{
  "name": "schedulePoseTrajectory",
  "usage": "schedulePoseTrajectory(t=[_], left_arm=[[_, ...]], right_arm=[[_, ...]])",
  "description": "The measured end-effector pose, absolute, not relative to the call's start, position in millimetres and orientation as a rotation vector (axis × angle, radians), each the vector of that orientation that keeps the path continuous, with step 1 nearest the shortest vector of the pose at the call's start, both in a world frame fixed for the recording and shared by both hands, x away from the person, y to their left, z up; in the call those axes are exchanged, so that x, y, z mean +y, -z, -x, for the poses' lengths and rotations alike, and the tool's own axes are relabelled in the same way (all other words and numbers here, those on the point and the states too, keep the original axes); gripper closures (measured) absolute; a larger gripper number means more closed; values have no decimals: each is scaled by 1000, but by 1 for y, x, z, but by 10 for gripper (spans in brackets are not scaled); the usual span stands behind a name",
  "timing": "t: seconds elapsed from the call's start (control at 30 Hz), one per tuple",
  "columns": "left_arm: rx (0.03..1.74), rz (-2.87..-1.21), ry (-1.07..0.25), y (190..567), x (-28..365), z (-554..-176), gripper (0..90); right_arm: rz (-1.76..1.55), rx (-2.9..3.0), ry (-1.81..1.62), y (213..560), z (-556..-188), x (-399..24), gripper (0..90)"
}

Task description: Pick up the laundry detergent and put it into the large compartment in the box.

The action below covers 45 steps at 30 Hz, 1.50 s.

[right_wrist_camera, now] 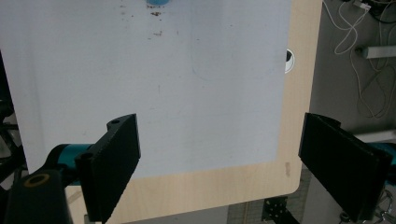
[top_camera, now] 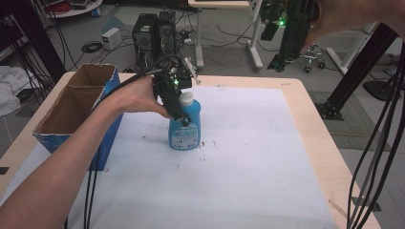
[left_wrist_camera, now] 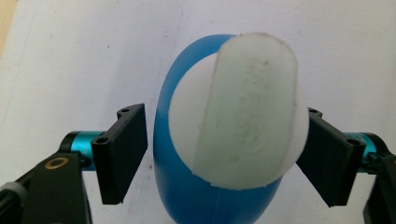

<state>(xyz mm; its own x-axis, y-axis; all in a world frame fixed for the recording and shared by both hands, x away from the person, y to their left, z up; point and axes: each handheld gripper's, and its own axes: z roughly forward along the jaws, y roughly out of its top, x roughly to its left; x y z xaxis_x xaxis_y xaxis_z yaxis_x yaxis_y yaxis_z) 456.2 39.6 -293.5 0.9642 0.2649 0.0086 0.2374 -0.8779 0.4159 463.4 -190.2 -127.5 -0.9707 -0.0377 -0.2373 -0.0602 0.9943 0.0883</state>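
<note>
now the left gripper (left_wrist_camera: 224,158) straddles the blue bottle (left_wrist_camera: 210,196) under its white cap (left_wrist_camera: 238,112), jaws spread, seemingly not pinching yet; next: squeeze and lift.

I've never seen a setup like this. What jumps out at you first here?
The blue bottle with its white cap, upright near the middle of the white-covered table. The left gripper comes down over its top, black jaws either side of the cap. An open cardboard box sits at the table's left edge.

Lab: computer towers (top_camera: 154,33), floor cables (top_camera: 229,45), black frame struts (top_camera: 367,62) around table (top_camera: 315,138).
</note>
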Motion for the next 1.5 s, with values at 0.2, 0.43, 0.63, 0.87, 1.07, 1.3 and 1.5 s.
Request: schedulePoseTrajectory(t=[0.2, 0.43, 0.63, 0.87, 1.07, 1.3, 1.5], left_arm=[[357, -2690, -92, 294, 38, -457, 245], [345, -2696, -93, 294, 37, -456, 264], [341, -2699, -94, 290, 36, -456, 289], [338, -2717, -94, 291, 35, -457, 300], [335, -2724, -90, 292, 34, -457, 315], [332, -2721, -92, 291, 34, -457, 363], [326, -2725, -108, 291, 33, -456, 371]], right_arm=[[68, 2900, -139, 128, -464, -191, 119], [61, 2902, -128, 129, -465, -192, 119], [61, 2903, -127, 130, -465, -193, 119], [60, 2903, -123, 130, -464, -194, 119], [50, 2903, -116, 130, -465, -197, 119], [58, 2903, -114, 131, -465, -196, 119], [54, 2905, -112, 131, -465, -196, 119]])
